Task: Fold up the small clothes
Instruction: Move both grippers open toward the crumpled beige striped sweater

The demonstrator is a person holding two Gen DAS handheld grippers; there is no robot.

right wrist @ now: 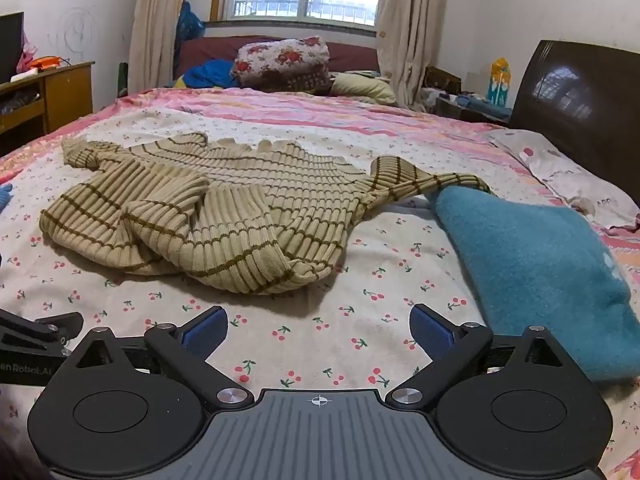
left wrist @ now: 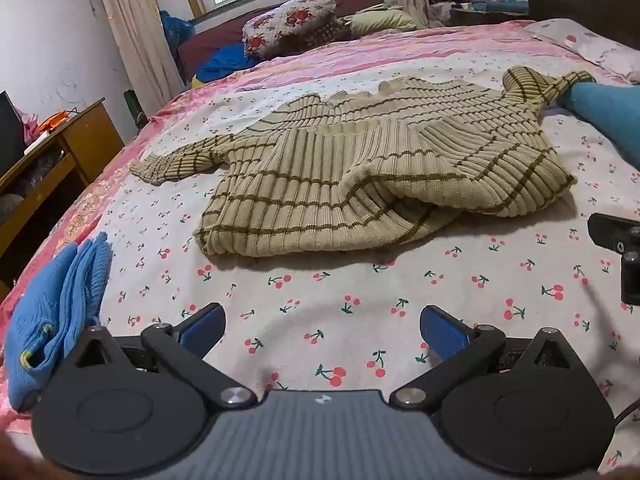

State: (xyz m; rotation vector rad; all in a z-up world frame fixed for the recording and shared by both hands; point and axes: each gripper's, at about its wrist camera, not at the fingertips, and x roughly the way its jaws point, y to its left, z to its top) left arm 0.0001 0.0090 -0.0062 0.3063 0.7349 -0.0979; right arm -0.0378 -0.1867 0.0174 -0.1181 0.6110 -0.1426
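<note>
on the cherry-print bedsheet [right wrist: 320,332] the striped sweater [right wrist: 224,216] lies rumpled ahead of the left gripper [left wrist: 322,326] and right gripper [right wrist: 319,326], both spread empty; its doubled hem risks a two-layer pinch.

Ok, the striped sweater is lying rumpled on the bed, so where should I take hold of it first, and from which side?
Take the near hem of the striped sweater, where it bunches into a raised fold facing you. Come in low from the front with the right hand-held gripper, which is open and empty. That lifted edge probably gives the fingers something to close around. The left hand-held gripper, also open, could take the hem's left corner.
</note>
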